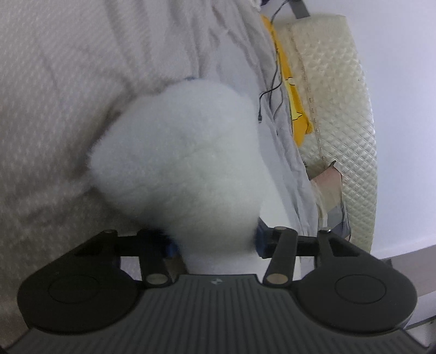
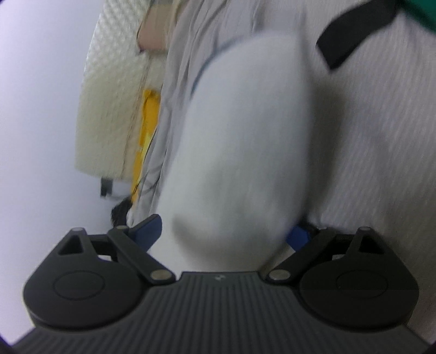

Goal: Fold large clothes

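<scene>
Left wrist view, L to R: textured beige bedspread (image 1: 54,109) filled the left half, creased. Centre: white fleecy garment (image 1: 177,163), a bunched lobe w/ long axis running from the left hand-held gripper (image 1: 212,242) up and away toward upper left, far end rounded. Near end sat between the blue fingers (image 1: 261,239); fleece filled the gap and hid most of both pads, jaws partly closed and looked pressed on it. Right of it: pale grey cloth (image 1: 280,152) in folds, thin black cable (image 1: 272,89) over it, then a yellow item (image 1: 294,109) and a cream quilted mattress edge (image 1: 340,109) against a white wall (image 1: 403,81).

Right wrist view, L to R (blurred): wall, quilted edge, yellow item, grey cloth. Centre: same garment (image 2: 245,136), long axis roughly straight ahead from the right hand-held gripper (image 2: 226,234), tilted slightly right at far end. Fingers (image 2: 147,228) stood wide w/ fleece bulging between; left pad looked clear of it, right pad half hidden, so grip cannot be told. Upper right: black strap (image 2: 354,35), green corner (image 2: 422,11).
</scene>
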`<state>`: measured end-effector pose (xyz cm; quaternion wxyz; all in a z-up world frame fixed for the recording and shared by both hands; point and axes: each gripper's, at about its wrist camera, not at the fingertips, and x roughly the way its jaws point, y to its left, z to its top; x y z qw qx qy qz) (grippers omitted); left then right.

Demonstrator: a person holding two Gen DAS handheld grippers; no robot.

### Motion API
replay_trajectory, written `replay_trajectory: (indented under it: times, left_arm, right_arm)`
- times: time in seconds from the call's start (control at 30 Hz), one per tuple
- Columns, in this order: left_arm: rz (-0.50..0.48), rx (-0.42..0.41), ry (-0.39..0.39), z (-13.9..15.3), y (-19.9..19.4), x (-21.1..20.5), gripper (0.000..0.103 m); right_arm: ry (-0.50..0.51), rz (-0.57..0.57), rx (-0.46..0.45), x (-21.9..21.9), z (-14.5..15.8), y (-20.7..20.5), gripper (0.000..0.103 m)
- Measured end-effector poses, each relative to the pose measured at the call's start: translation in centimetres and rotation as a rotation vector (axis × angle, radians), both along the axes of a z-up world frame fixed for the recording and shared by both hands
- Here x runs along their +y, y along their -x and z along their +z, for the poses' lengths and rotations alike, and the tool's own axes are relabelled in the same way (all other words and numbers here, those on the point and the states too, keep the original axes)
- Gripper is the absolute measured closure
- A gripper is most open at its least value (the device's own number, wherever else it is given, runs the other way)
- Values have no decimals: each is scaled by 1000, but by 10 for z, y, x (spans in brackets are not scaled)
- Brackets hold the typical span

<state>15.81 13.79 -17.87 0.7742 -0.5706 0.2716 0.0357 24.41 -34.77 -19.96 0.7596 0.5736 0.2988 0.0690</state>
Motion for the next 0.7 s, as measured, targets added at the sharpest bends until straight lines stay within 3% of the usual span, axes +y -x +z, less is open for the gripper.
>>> replay_trajectory:
  times: [0.2, 0.33, 0.43, 0.53, 0.7]
  left_arm:
    - [-6, -4, -73, 5, -11, -4, 48]
    - [-2, -15, -70, 6, -22, -4, 48]
    - [-11, -29, -139, 17, -38, -8, 52]
    - [-11, -53, -173, 27, -37, -11, 57]
    - [-12, -83, -173, 37, -26, -7, 59]
  right_arm:
    - [57, -13, -7, 1, -4, -25, 7]
    - [100, -13, -14, 3, -4, -34, 34]
    - [126, -1, -31, 0, 3, -31, 52]
    - [155, 7, -67, -1, 12, -26, 58]
    - [162, 22, -122, -2, 26, -9, 61]
